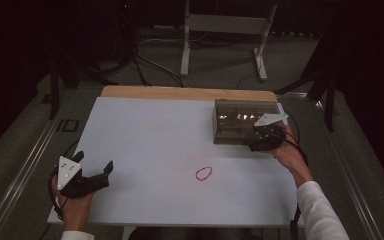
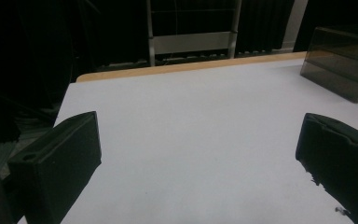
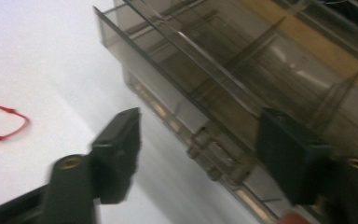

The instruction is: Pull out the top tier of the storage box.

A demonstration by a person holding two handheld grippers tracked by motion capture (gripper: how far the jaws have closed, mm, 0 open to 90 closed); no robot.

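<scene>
1. The step in hand looks like taking hold of the smoked clear plastic box [image 1: 240, 127], a compartmented organiser standing near the far right corner of the table [image 1: 145, 150]. This is a judgement from where the right gripper [image 1: 260, 142] sits: at the box's near right corner.

2. In the right gripper view the box [image 3: 242, 79] lies tilted across the frame, its front wall and a small latch-like part running between the two black fingers [image 3: 119, 149]. One finger is out over the white table, the other over the box's near edge. They stand partly open, with a gap on either side; I cannot tell that either pad presses on the plastic.

3. The next move probably calls for bringing the fingers together on the front wall or latch, squarely, so the smooth plastic does not slip.

4. The left gripper [image 1: 92, 175] rests near the table's near left corner, well apart from the box. Its fingers [image 2: 60, 158] are spread wide with nothing but bare table between them.

5. A red loop of string or elastic [image 1: 203, 173] lies flat on the table toward the near edge, between the two grippers, touching neither.
</scene>
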